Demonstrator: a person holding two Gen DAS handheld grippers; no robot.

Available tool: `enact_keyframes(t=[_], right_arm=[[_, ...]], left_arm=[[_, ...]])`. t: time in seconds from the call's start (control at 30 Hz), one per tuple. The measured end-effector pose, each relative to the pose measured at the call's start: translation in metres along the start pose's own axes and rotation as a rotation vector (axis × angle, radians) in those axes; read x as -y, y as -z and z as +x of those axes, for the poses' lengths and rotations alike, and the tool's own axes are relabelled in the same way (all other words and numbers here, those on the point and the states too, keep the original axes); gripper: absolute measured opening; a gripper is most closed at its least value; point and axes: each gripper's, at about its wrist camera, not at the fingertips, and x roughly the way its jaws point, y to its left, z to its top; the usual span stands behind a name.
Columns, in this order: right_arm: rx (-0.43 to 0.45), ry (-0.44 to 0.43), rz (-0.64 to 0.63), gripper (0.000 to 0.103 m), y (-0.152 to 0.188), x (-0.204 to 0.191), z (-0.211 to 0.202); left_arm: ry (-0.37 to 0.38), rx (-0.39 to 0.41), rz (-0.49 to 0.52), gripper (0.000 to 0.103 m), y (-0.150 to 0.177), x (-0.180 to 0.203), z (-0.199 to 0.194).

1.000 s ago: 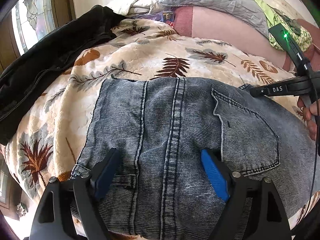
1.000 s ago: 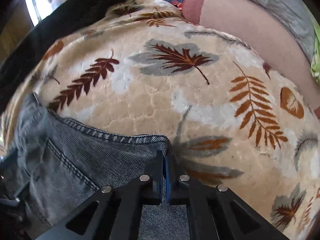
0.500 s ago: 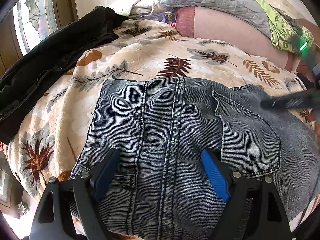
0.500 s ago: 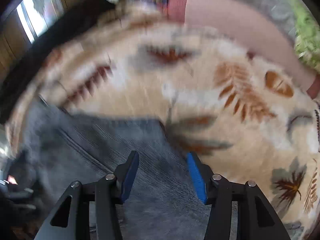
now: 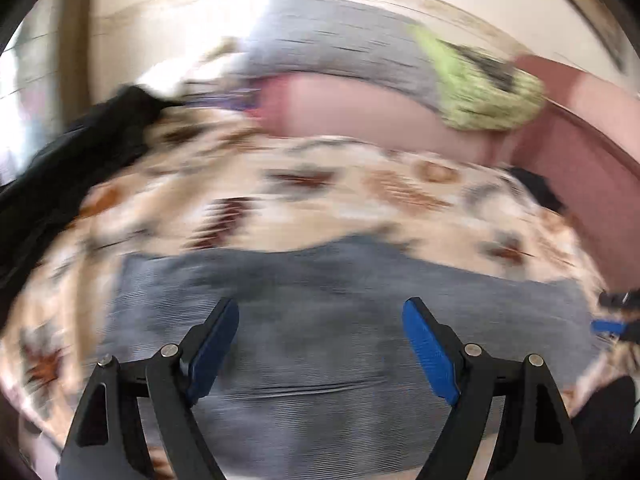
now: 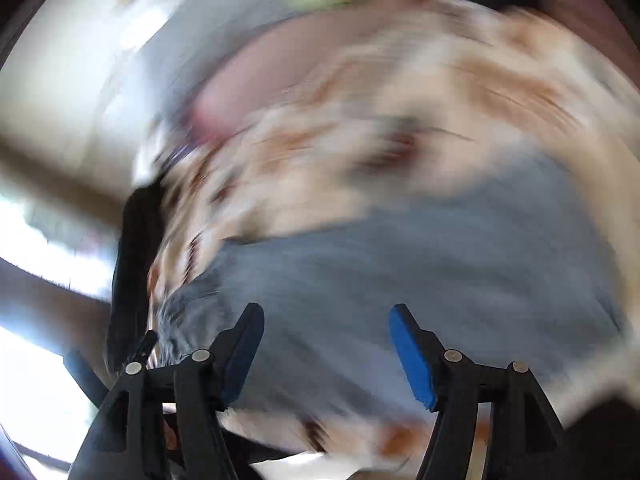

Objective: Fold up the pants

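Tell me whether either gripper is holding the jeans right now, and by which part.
Nothing is held. The left gripper is open above the jeans, and the right gripper is opening with no cloth pinched between its pads.

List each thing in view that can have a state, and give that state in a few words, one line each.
Jeans: folded, lying flat on the blanket, not gripped.
Blanket: spread over the bed.
Left gripper: jaws open, nothing between them.
Right gripper: jaws opening, nothing between them.
Black garment: bunched at the blanket's left edge.
Green cloth: crumpled by the pillow.
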Motion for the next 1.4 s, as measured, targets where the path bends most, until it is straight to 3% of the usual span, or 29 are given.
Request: enact_keyframes(t=[0.13, 0.23, 0.37, 0.47, 0.53, 0.57, 0.7, 0.77, 0.83, 0.9, 0.97, 1.03, 1.1, 1.13, 1.23, 1.33, 1.4], right_arm=[[0.041, 0.004, 0.193, 0.068, 0.025, 0.069, -0.026], [0.088, -0.063, 0.311, 0.068, 0.024, 0.099, -0.022], [0.104, -0.085, 0.423, 0.068, 0.021, 0.121, -0.002], [0.114, -0.103, 0.484, 0.065, 0.018, 0.135, 0.007], [0.158, -0.067, 0.438, 0.021, 0.015, 0.131, -0.003], [0.179, -0.041, 0.392, 0.014, 0.014, 0.126, -0.009], [0.236, 0.112, 0.208, 0.013, 0.015, 0.091, -0.024], [0.165, 0.194, 0.194, 0.015, 0.013, 0.098, -0.004], [0.143, 0.145, 0.263, 0.019, 0.012, 0.112, 0.0], [0.16, 0.144, 0.264, 0.037, 0.01, 0.11, -0.019], [0.238, 0.187, 0.221, 0.043, 0.008, 0.102, -0.043], [0.316, 0.258, 0.131, 0.043, -0.004, 0.085, -0.067], [0.307, 0.271, 0.055, 0.06, -0.028, 0.068, -0.064], [0.262, 0.252, 0.002, 0.063, -0.048, 0.058, -0.053], [0.163, 0.286, -0.132, 0.063, -0.09, 0.039, -0.012], [0.022, 0.325, -0.17, 0.06, -0.115, 0.043, 0.038], [-0.005, 0.364, -0.181, 0.025, -0.121, 0.048, 0.053]], left_arm=[[0.117, -0.078, 0.064, 0.084, 0.0, 0.052, 0.03], [0.187, -0.125, 0.051, 0.085, -0.001, 0.078, 0.05], [0.174, -0.195, 0.048, 0.084, -0.001, 0.091, 0.075], [0.117, -0.273, 0.058, 0.084, 0.01, 0.096, 0.095], [0.076, -0.331, 0.065, 0.084, 0.019, 0.094, 0.109], [0.066, -0.301, 0.098, 0.084, 0.023, 0.096, 0.107], [0.022, -0.279, 0.198, 0.085, 0.033, 0.107, 0.105], [0.028, -0.283, 0.174, 0.085, 0.032, 0.105, 0.106], [0.023, -0.294, 0.186, 0.086, 0.033, 0.106, 0.106], [0.025, -0.3, 0.191, 0.086, 0.032, 0.105, 0.106], [0.025, -0.304, 0.181, 0.086, 0.028, 0.104, 0.105], [0.031, -0.299, 0.156, 0.086, 0.026, 0.102, 0.1], [0.052, -0.283, 0.134, 0.086, 0.025, 0.102, 0.096], [0.061, -0.275, 0.129, 0.086, 0.024, 0.103, 0.094], [0.049, -0.257, 0.131, 0.086, 0.021, 0.104, 0.093], [0.035, -0.264, 0.11, 0.086, 0.018, 0.101, 0.098], [0.021, -0.291, 0.105, 0.086, 0.019, 0.1, 0.107]])
